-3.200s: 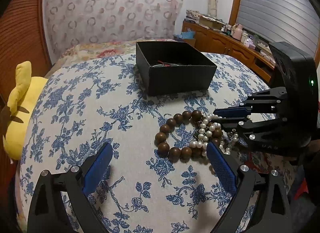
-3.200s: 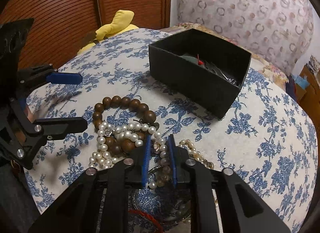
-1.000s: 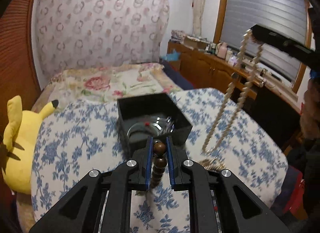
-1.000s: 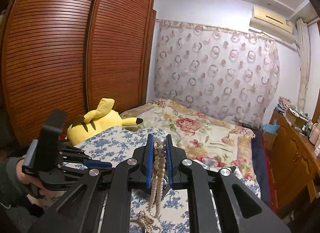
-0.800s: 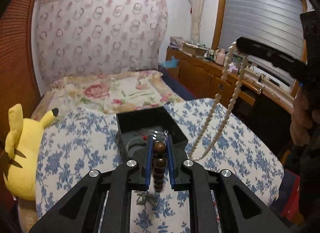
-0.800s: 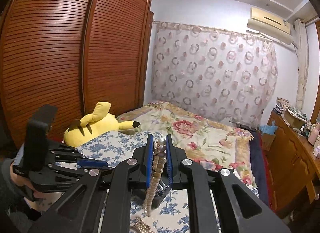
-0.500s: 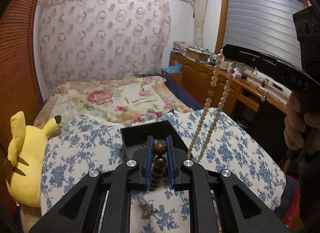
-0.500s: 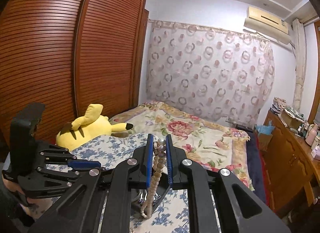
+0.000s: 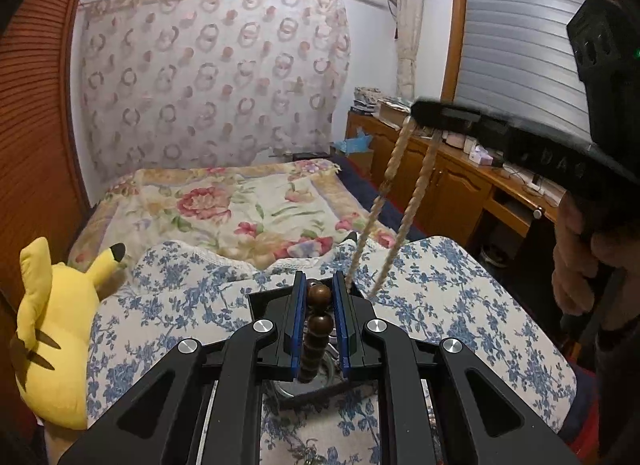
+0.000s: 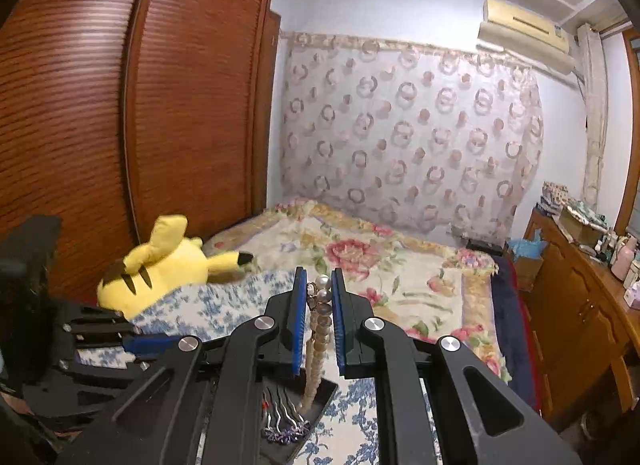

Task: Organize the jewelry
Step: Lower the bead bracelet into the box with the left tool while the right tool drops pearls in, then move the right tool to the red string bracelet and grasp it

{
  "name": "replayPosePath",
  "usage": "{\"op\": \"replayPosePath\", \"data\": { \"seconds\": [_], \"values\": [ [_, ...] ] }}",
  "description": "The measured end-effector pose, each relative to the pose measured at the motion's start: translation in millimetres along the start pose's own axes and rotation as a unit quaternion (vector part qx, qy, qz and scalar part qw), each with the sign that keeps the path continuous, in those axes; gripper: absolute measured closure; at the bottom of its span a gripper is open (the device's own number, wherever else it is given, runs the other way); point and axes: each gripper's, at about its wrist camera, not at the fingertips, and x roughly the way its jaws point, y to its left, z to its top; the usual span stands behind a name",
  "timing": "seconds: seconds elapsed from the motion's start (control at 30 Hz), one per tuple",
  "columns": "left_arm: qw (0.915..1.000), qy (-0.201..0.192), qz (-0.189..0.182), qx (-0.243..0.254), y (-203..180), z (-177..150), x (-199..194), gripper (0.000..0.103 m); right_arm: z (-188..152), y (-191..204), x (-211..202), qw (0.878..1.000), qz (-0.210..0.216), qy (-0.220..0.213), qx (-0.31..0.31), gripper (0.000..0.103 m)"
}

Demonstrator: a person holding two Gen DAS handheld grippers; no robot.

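My left gripper (image 9: 319, 297) is shut on a brown wooden bead bracelet (image 9: 316, 329), which hangs above the open black box (image 9: 264, 305) on the blue-flowered table. My right gripper (image 10: 319, 293) is shut on a pearl necklace (image 10: 318, 341); its strands hang down into the black box (image 10: 316, 405), which holds hair combs (image 10: 284, 421). In the left wrist view the right gripper (image 9: 444, 115) is high at the right, and the necklace (image 9: 388, 209) slants down from it to the box. The left gripper (image 10: 132, 341) shows low left in the right wrist view.
A yellow plush toy (image 9: 52, 329) lies at the table's left edge. A bed with a floral cover (image 9: 240, 205) stands behind the table. A wooden dresser (image 9: 460, 185) runs along the right and a wooden wardrobe (image 10: 120, 125) along the left.
Both grippers closed on jewelry on the table and lifted it. Over the last second they moved toward the black box; the necklace's end now hangs into it.
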Motion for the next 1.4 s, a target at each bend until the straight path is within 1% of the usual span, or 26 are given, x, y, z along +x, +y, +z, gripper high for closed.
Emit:
{"op": "replayPosePath", "data": {
  "seconds": [0.1, 0.33, 0.5, 0.57, 0.6, 0.63, 0.67, 1.0, 1.2, 1.23, 1.33, 1.37, 1.4],
  "values": [
    [1.0000, 0.007, 0.002, -0.004, 2, 0, 8, 0.091, -19, 3, 24, 0.999, -0.002, 0.039, -0.005, 0.089],
    [0.9997, 0.019, 0.009, -0.009, 5, -2, 22, 0.091, -69, 2, 69, 0.993, 0.012, 0.117, 0.014, 0.089],
    [0.9994, 0.029, 0.016, -0.013, 7, -3, 34, 0.091, -87, 4, 79, 0.989, 0.030, 0.142, 0.027, 0.088],
    [0.9992, 0.033, 0.018, -0.014, 8, -4, 39, 0.091, -90, 4, 79, 0.989, 0.032, 0.145, 0.024, 0.087],
    [0.9992, 0.034, 0.019, -0.014, 8, -3, 41, 0.091, -91, 3, 79, 0.988, 0.035, 0.145, 0.024, 0.083],
    [0.9991, 0.035, 0.020, -0.014, 7, -3, 43, 0.091, -92, 3, 77, 0.988, 0.036, 0.145, 0.025, 0.075],
    [0.9990, 0.036, 0.020, -0.014, 7, -3, 45, 0.091, -93, 1, 75, 0.989, 0.035, 0.144, 0.026, 0.074],
    [0.9985, 0.045, 0.030, -0.015, 8, -2, 61, 0.091, -115, -7, 56, 0.989, 0.029, 0.143, 0.021, 0.074],
    [0.9985, 0.046, 0.031, -0.009, 8, -5, 57, 0.078, -130, -10, 42, 0.990, 0.030, 0.137, 0.033, 0.074],
    [0.9985, 0.045, 0.031, -0.007, 7, -8, 54, 0.073, -133, -9, 39, 0.990, 0.031, 0.136, 0.034, 0.074],
    [0.9985, 0.044, 0.032, 0.000, 6, -15, 45, 0.068, -144, -7, 26, 0.990, 0.035, 0.131, 0.039, 0.074],
    [0.9985, 0.043, 0.033, 0.003, 6, -19, 41, 0.062, -147, -5, 23, 0.990, 0.036, 0.130, 0.041, 0.074],
    [0.9985, 0.043, 0.034, 0.007, 6, -22, 37, 0.060, -150, -4, 19, 0.990, 0.038, 0.129, 0.043, 0.074]
  ]
}}
